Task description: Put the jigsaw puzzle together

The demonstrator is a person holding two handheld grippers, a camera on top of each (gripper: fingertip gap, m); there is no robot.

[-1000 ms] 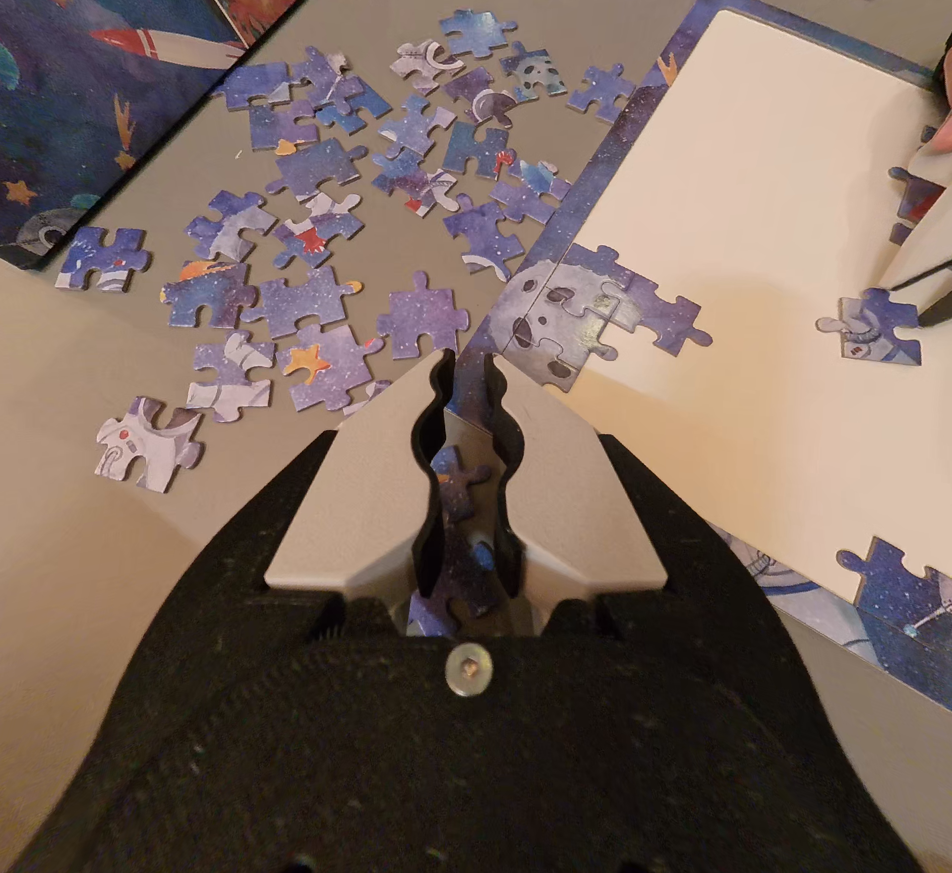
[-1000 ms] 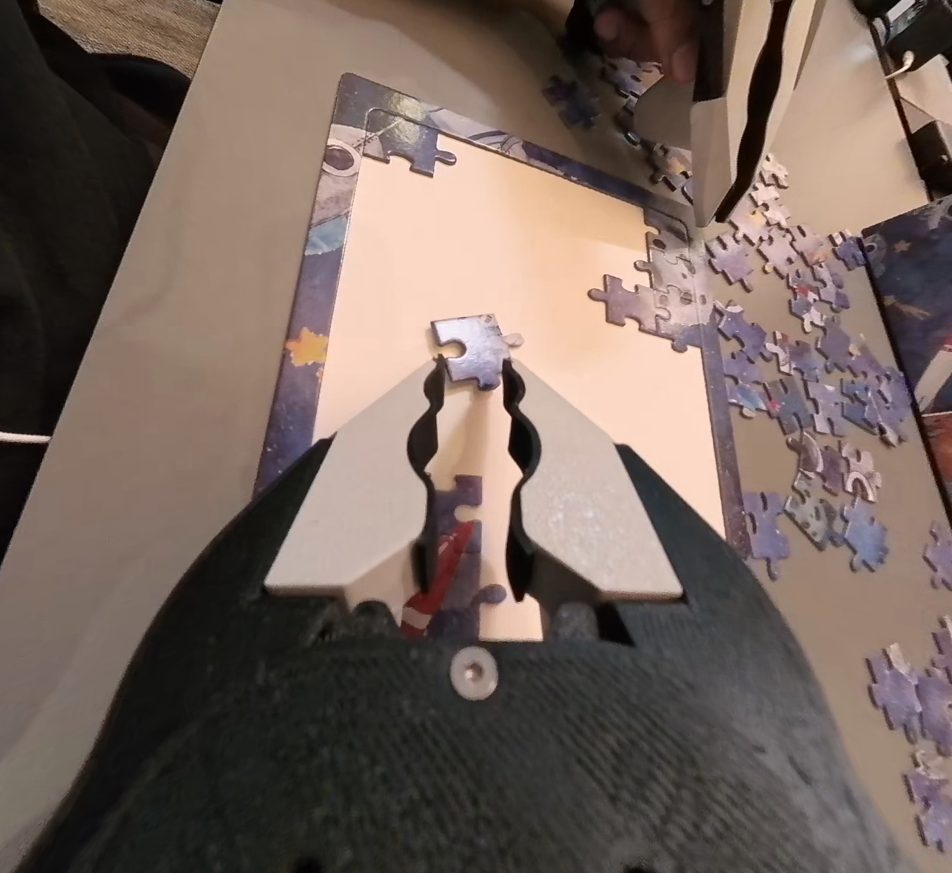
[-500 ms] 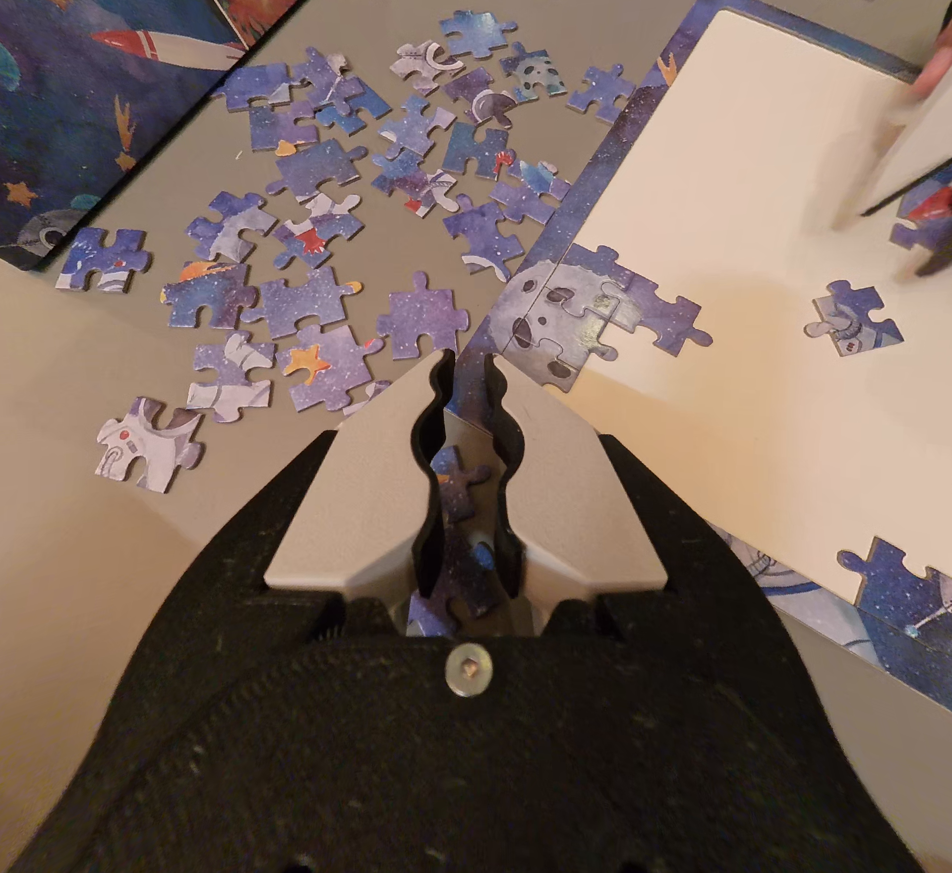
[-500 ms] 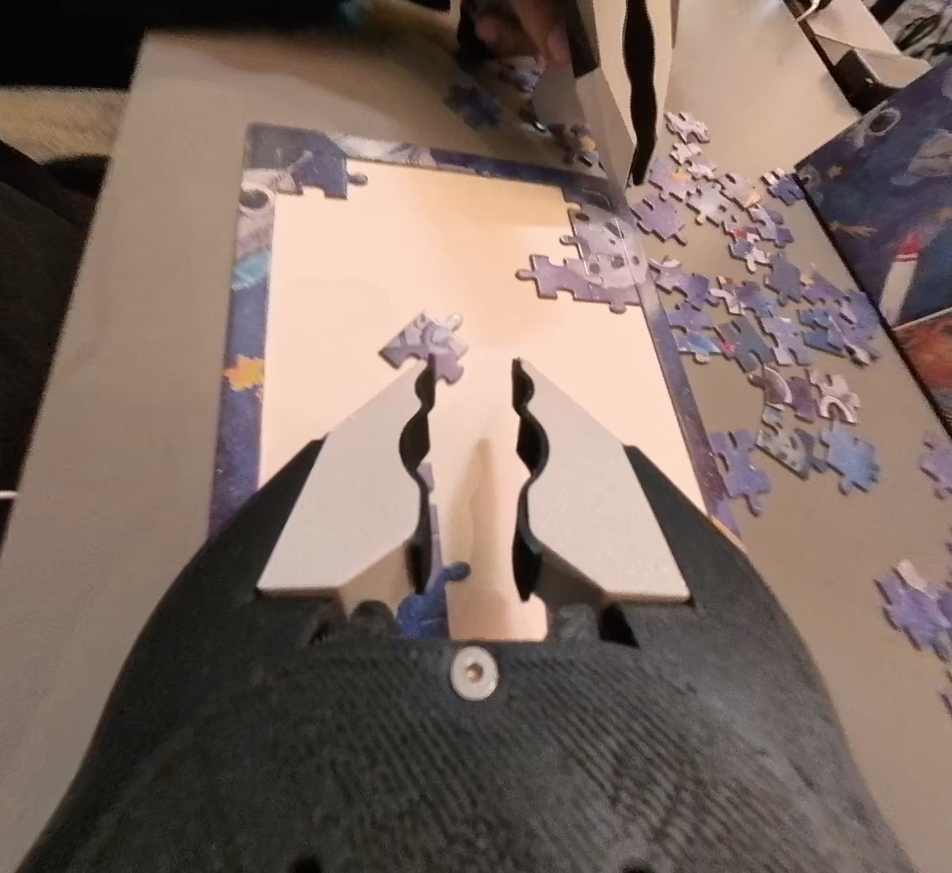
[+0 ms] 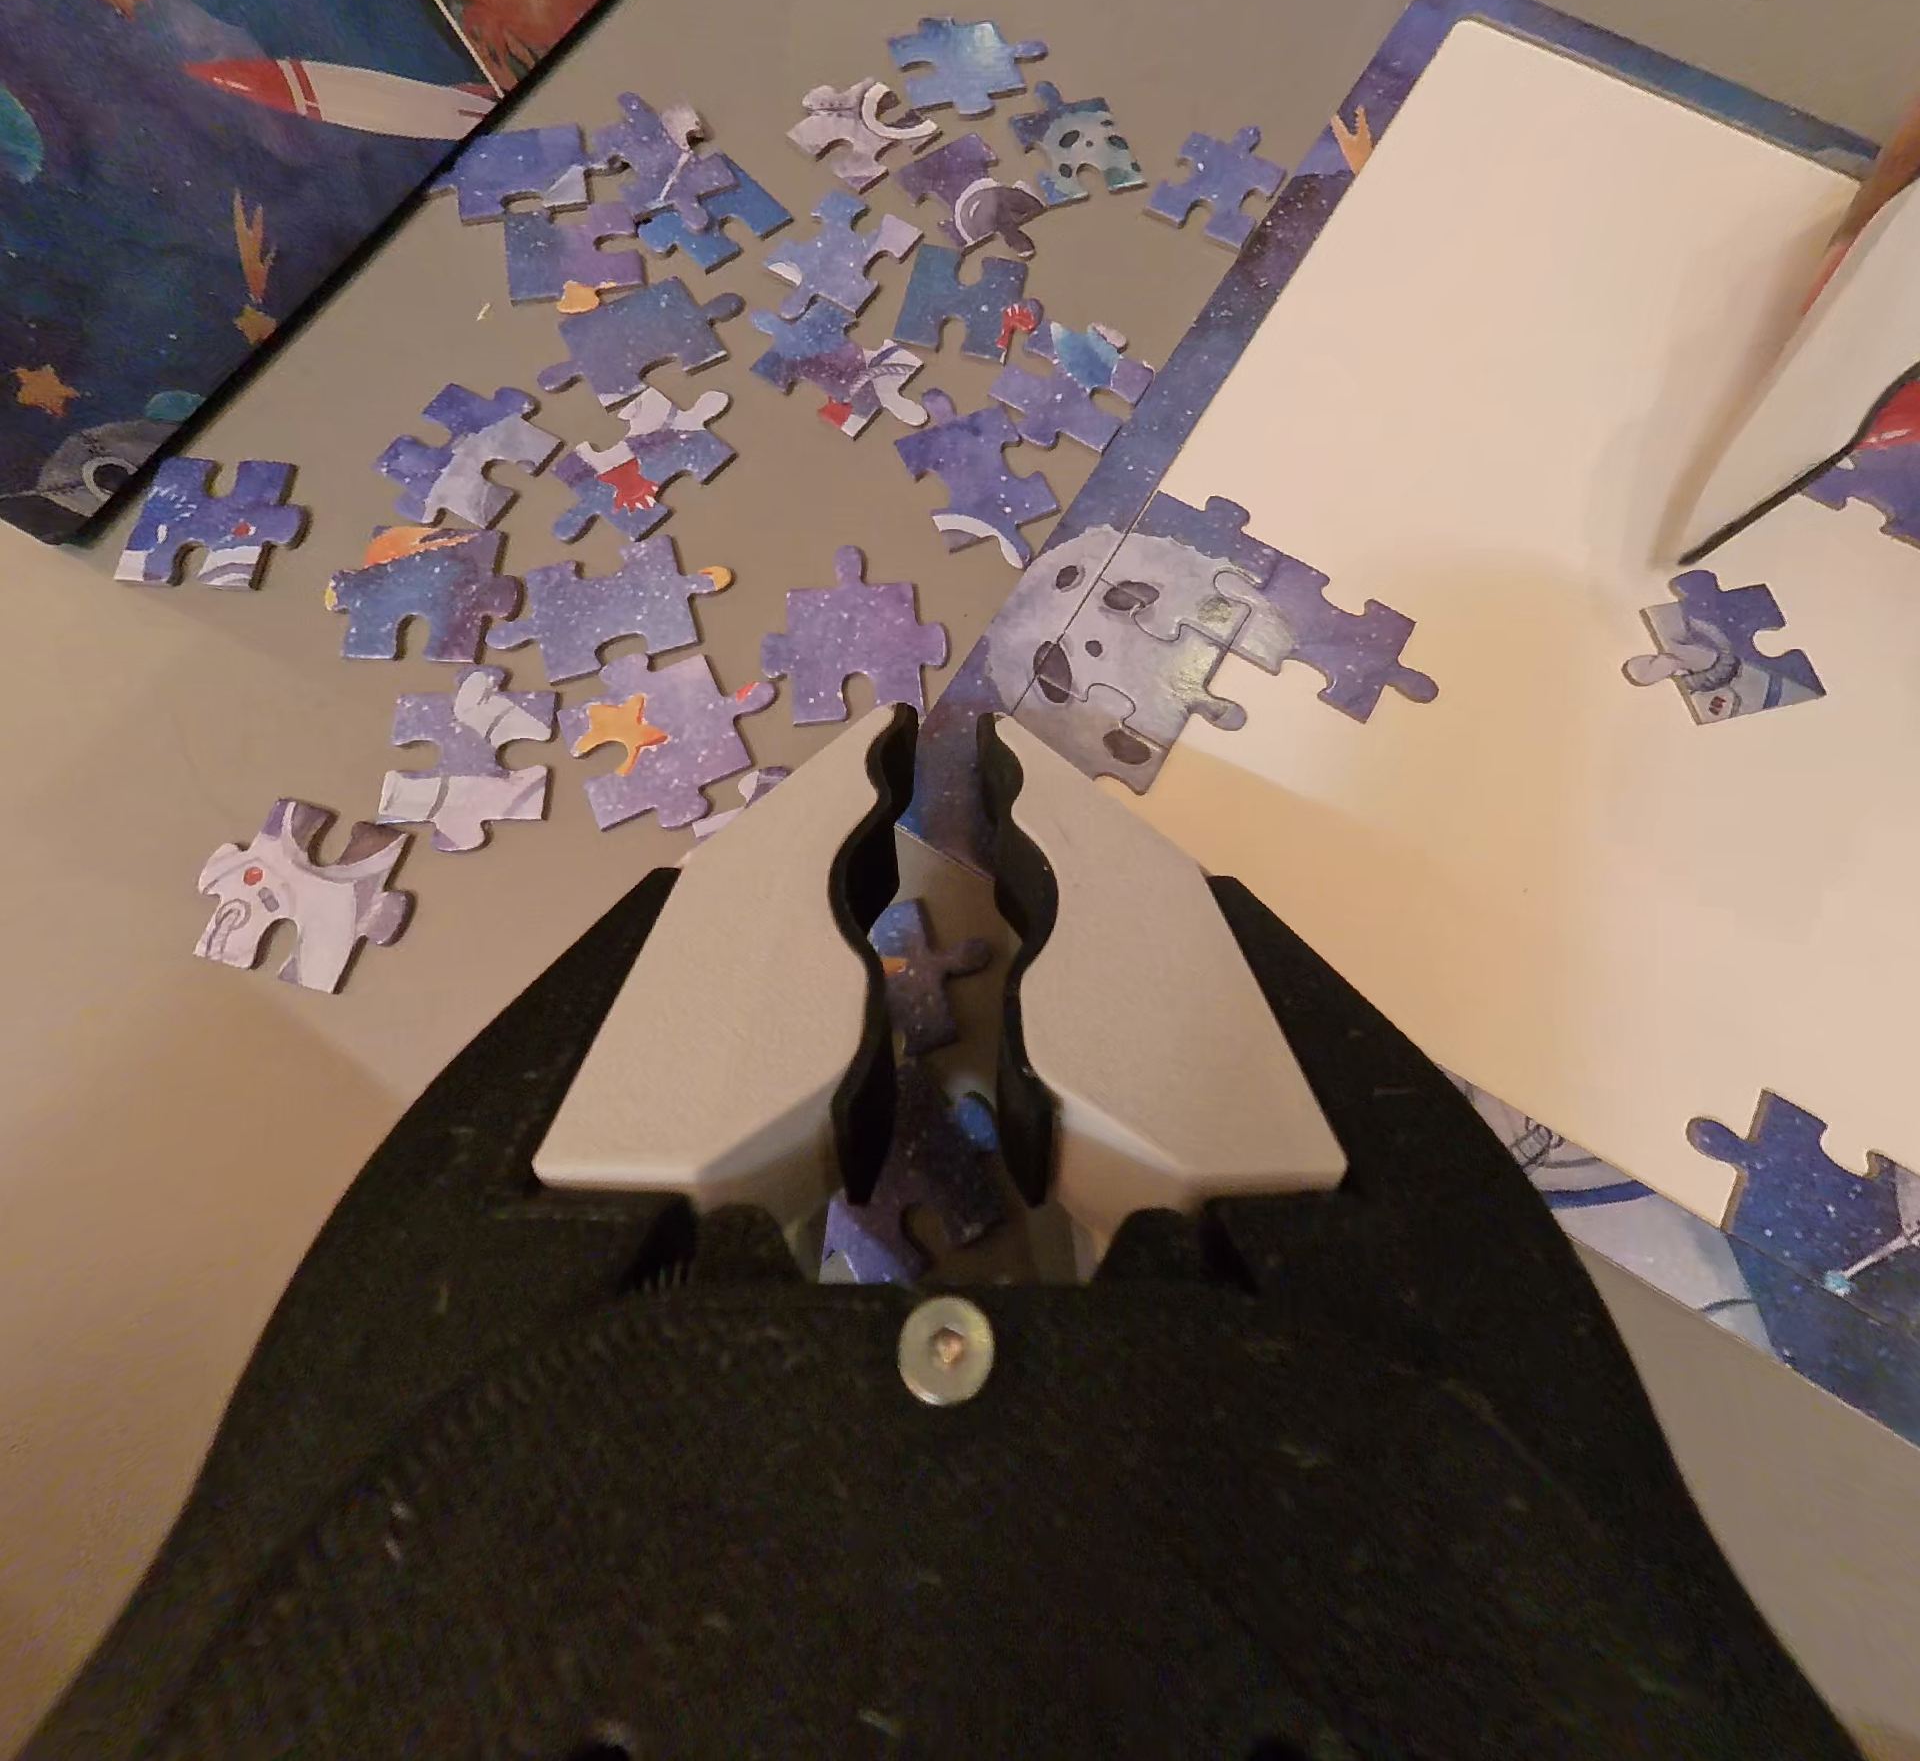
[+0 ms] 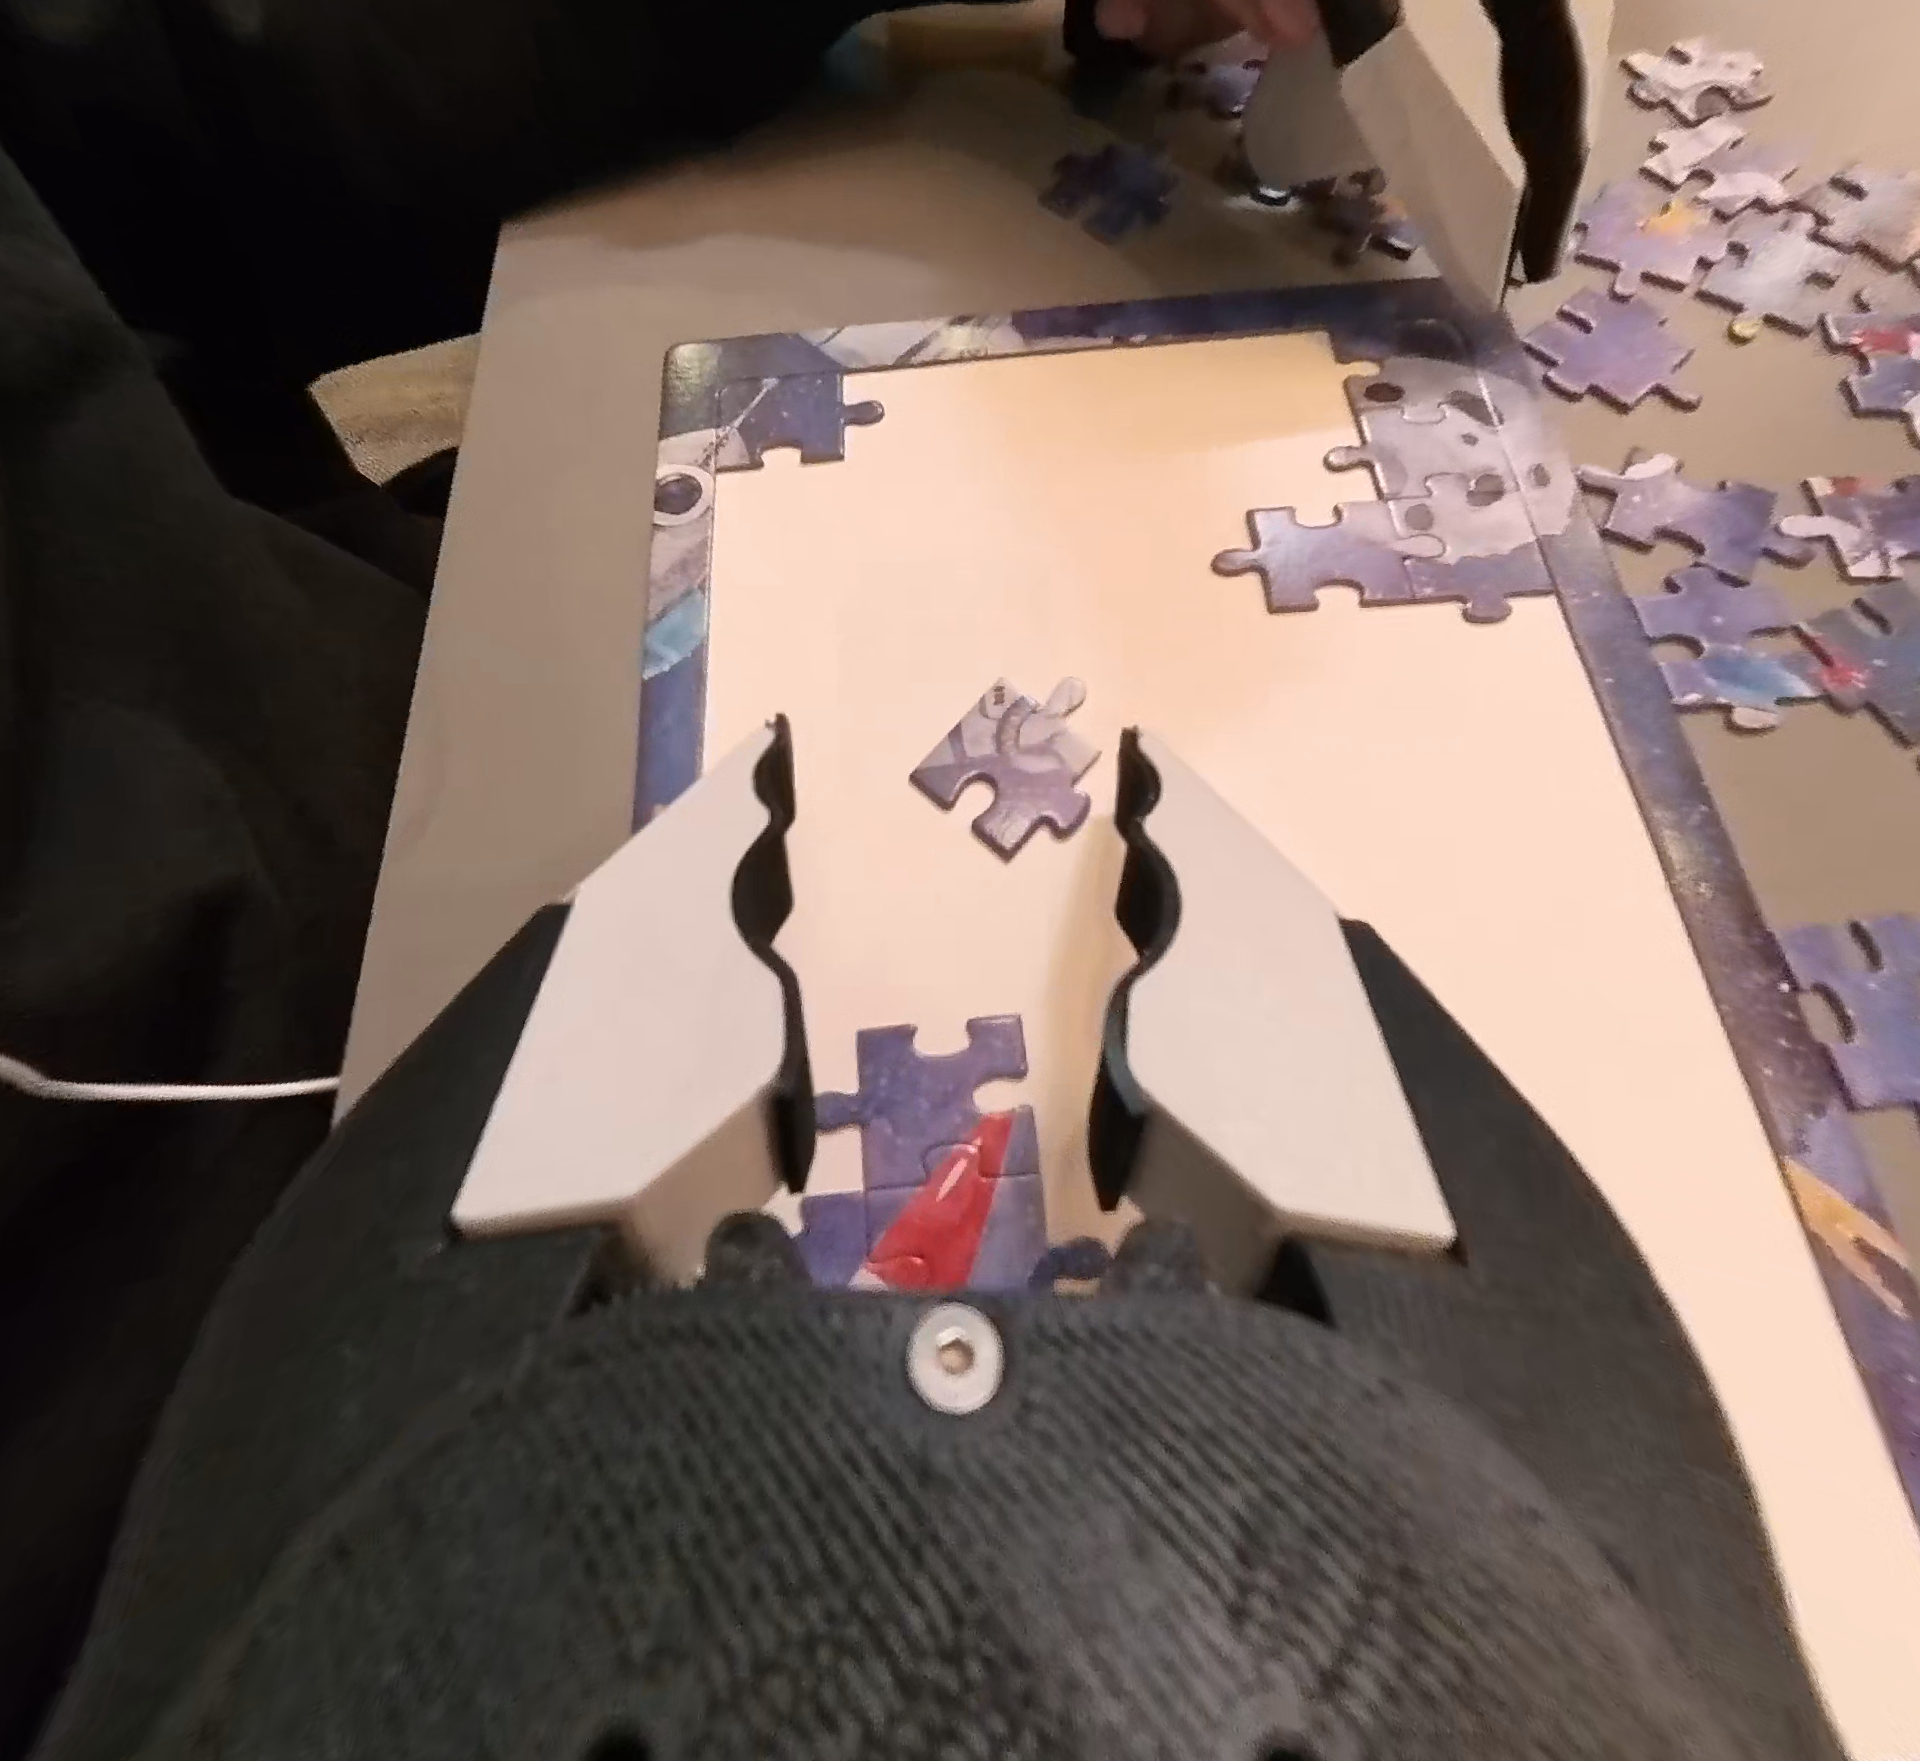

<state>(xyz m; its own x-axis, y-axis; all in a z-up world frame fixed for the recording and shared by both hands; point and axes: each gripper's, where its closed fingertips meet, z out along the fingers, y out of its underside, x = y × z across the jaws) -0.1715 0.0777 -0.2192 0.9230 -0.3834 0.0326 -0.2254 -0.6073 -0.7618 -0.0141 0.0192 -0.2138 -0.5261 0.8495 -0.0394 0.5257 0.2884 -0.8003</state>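
Two tools over a space puzzle on the counter

The right tool [image 6: 951, 755] stood wide apart, a loose puzzle piece [image 6: 1008, 766] untouched between its fingers; the left tool [image 5: 948, 724] was nearly together, gripping nothing.

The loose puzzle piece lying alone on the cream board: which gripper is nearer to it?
Right. The right gripper has the loose piece lying between its open fingers; the left gripper is over the frame's far edge.

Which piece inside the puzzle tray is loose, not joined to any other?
The lone purple piece lying mid-tray, between the open right gripper's fingertips without touching either. The other pieces in the tray are interlocked along the frame.
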